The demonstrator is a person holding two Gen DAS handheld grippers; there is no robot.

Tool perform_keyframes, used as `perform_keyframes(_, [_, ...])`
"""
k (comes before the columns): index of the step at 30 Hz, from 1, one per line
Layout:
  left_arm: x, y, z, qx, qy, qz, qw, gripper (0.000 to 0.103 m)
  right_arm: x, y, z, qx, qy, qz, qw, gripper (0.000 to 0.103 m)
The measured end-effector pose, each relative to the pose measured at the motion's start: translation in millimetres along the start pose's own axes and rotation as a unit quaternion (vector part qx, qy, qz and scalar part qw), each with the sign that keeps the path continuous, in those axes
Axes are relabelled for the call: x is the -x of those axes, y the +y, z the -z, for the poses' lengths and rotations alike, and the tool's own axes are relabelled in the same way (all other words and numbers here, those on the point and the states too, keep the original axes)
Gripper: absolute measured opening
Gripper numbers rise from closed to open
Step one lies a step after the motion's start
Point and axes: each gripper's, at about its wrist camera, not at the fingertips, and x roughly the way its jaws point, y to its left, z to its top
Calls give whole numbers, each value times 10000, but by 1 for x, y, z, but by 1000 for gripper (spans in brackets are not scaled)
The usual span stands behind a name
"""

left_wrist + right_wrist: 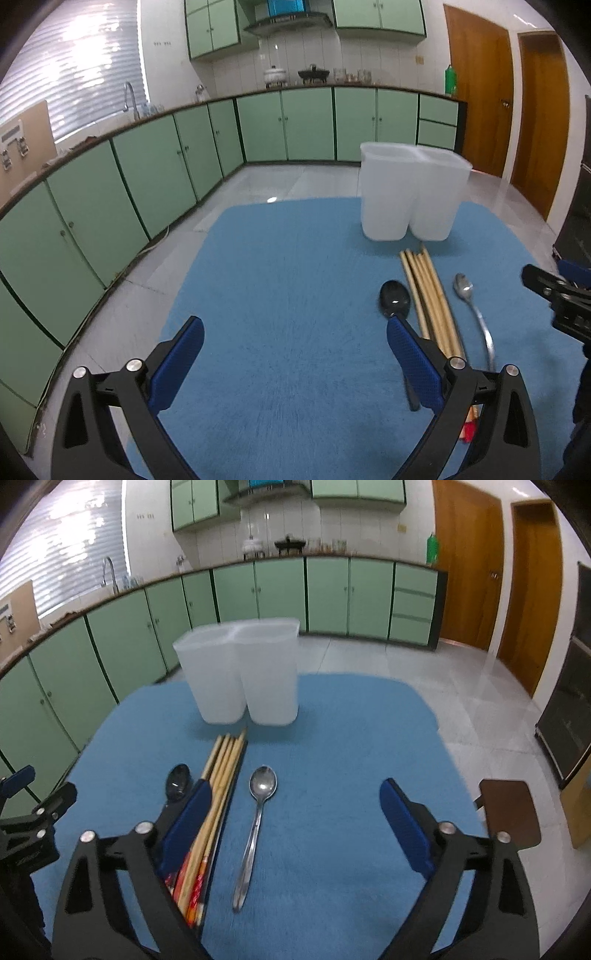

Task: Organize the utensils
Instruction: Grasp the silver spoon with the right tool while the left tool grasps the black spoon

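Your left gripper (295, 328) has its jaws spread wide with nothing between them, only bare blue tabletop (288, 280) — its right-hand pad sits over the handle of the black spoon (394, 298), though you cannot tell whether it touches. Your right gripper (295, 794) is also wide apart and grips nothing; the metal spoon (258, 812) lies flat between its fingers, clear of both pads, bowl pointing away from you. Just left of that spoon lies the bundle of wooden chopsticks (225, 760), running partly under the right gripper's left finger, with the black spoon on the far side of them. All the utensils lie side by side, tips toward the white two-compartment holder (243, 672), which stands upright near the far edge of the tabletop, just beyond the chopstick tips. Past the table's right edge sits a brown stool (508, 812).
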Motion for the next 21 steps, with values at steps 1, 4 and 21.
perform_keyframes(1, [-4, -1, 0, -5, 43, 5, 10000, 97, -9, 1, 0, -23, 104, -8, 9999, 82])
perform_keyframes(4, [-15, 0, 1, -29, 151, 20, 9999, 97, -31, 4, 1, -51, 373, -72, 9993, 76])
perform_keyframes(21, [-45, -9, -2, -36, 385, 261, 9989, 97, -84, 14, -5, 46, 945, -140, 9954, 30])
